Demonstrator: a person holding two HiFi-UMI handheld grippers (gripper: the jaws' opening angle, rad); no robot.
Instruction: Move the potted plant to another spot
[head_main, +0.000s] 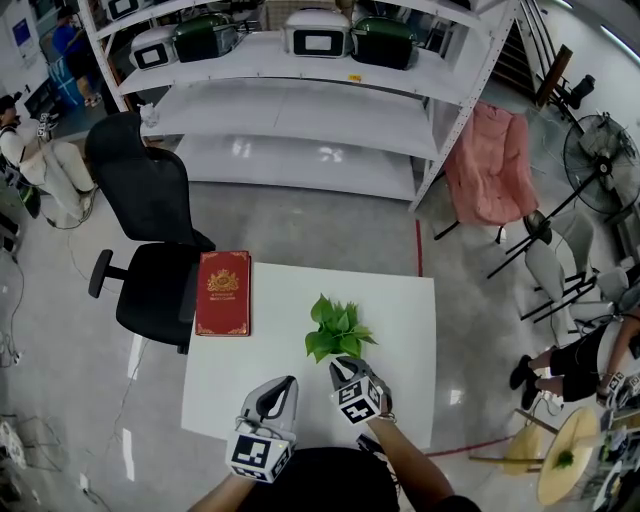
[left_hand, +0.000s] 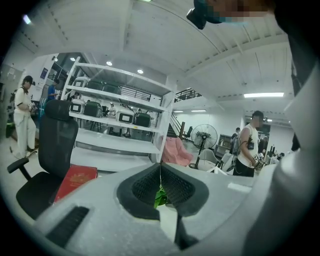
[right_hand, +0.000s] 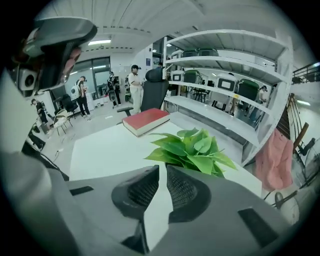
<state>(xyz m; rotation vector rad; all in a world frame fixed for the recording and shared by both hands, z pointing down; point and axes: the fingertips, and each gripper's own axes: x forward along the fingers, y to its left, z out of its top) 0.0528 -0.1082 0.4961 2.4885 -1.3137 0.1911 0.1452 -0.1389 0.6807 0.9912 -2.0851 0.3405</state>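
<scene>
The potted plant stands near the middle of the white table; its green leaves hide the pot from above. My right gripper sits just on the near side of it, shut but for a thin slit, with nothing held. In the right gripper view the plant rises just beyond the right gripper and slightly to its right. My left gripper hovers over the table's near edge, left of the plant, shut and empty. In the left gripper view a leaf of the plant shows below the left gripper.
A red book lies at the table's far left corner. A black office chair stands left of the table. White shelving runs along the back. A pink folding chair and a fan stand at the right.
</scene>
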